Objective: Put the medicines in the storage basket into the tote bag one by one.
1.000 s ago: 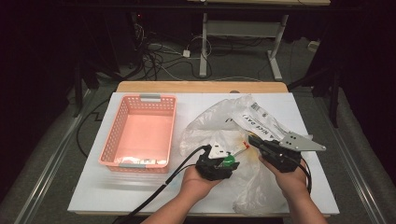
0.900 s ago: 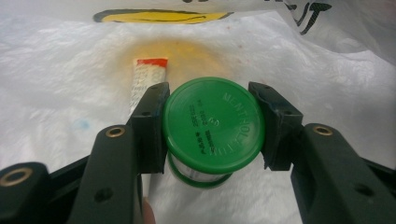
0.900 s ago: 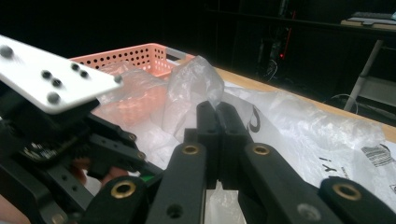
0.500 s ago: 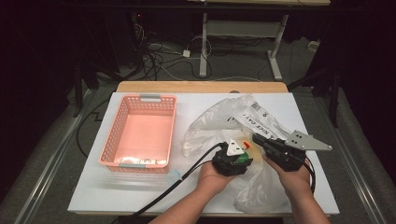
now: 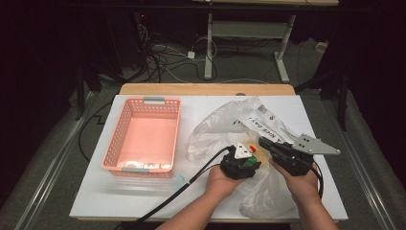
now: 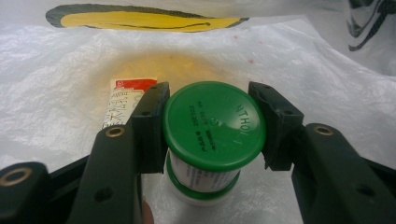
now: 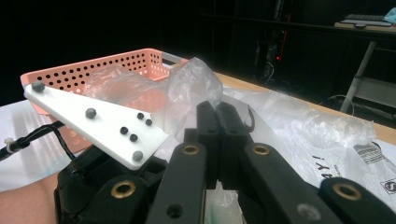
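My left gripper is shut on a white bottle with a green cap, its pads pressing the cap from both sides. In the high view this gripper sits at the near edge of a crumpled clear plastic bag, just left of my right gripper. The right gripper is shut on a fold of the bag's film and holds it raised. Behind the bottle a red and white packet lies on the bag's film.
A pink perforated basket stands on the white board at the left, with a few small items at its near end. A clear plastic item lies in front of it. Black cables trail from both grippers toward the table's near edge.
My left hand has carried the green-capped bottle to the right, closer to the right gripper and the bag. The right gripper has stayed put, still pinching the film.
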`<state>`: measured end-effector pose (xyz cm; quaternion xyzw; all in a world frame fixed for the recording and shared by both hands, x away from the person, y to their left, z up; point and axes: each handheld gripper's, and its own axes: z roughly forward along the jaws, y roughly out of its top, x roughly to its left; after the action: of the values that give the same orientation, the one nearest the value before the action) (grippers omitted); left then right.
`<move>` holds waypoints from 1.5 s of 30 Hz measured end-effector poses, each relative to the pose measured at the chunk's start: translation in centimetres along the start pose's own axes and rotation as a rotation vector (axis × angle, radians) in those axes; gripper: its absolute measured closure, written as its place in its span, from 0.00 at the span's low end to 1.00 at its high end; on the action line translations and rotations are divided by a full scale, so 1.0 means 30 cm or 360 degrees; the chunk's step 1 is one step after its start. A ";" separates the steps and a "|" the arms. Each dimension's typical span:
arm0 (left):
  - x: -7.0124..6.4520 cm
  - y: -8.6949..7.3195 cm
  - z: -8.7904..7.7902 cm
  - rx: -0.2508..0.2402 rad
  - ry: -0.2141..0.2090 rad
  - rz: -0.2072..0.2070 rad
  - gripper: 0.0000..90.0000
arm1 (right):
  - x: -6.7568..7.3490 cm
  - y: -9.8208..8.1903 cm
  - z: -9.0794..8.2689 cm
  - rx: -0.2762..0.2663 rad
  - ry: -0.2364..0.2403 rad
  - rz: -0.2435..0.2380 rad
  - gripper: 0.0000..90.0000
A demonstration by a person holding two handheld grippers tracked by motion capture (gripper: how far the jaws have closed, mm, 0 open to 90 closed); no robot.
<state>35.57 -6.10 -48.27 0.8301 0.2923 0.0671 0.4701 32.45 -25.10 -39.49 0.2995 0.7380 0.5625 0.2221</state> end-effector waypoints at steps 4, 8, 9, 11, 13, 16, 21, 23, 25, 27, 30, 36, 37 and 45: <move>0.004 0.003 0.002 0.0028 -0.0020 -0.0013 0.52 | -0.002 -0.002 0.001 0.0003 0.0003 -0.0001 1.00; 0.006 0.003 -0.011 0.0075 -0.0014 0.0018 0.44 | -0.003 -0.002 0.000 0.0005 0.0003 -0.0006 1.00; 0.004 0.003 -0.017 0.0067 -0.0024 0.0008 0.44 | -0.002 -0.002 0.000 0.0004 0.0002 -0.0004 1.00; -0.003 0.001 -0.028 0.0051 -0.0037 0.0003 0.43 | -0.004 -0.002 0.001 0.0006 0.0002 -0.0008 1.00; -0.009 0.000 -0.042 0.0043 -0.0037 0.0019 0.41 | -0.003 -0.001 0.001 0.0004 0.0000 -0.0004 1.00; -0.016 -0.004 -0.067 0.0006 -0.0045 -0.0001 0.38 | -0.002 -0.001 0.000 0.0006 0.0000 0.0000 1.00; -0.014 -0.026 -0.120 -0.0022 -0.0033 0.0019 0.37 | -0.003 0.000 -0.004 0.0002 -0.0009 0.0005 1.00; -0.008 -0.040 -0.142 -0.0016 -0.0035 0.0018 0.34 | -0.003 0.000 -0.004 0.0002 -0.0010 0.0004 1.00; -0.002 -0.055 -0.165 -0.0014 -0.0035 0.0018 0.33 | -0.003 0.000 -0.004 0.0003 -0.0012 0.0004 1.00; 0.006 -0.072 -0.189 -0.0020 -0.0054 -0.0001 0.31 | -0.003 0.000 -0.004 0.0005 -0.0011 -0.0001 1.00; 0.009 -0.095 -0.223 -0.0037 -0.0074 -0.0023 0.27 | -0.002 0.000 -0.004 0.0006 -0.0012 -0.0003 1.00; -0.001 -0.125 -0.298 -0.0030 -0.0074 -0.0011 0.23 | -0.002 0.000 -0.005 0.0004 -0.0017 0.0001 1.00; -0.002 -0.130 -0.312 -0.0032 -0.0069 -0.0010 0.23 | -0.002 0.000 -0.005 0.0004 -0.0018 0.0002 1.00; 0.004 -0.147 -0.428 -0.0066 -0.0066 -0.0031 0.16 | 0.006 0.000 0.003 0.0015 -0.0015 -0.0002 1.00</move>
<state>28.86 5.19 -44.88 0.8186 0.2892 0.0514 0.4936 32.37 -24.92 -39.52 0.3026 0.7399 0.5573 0.2245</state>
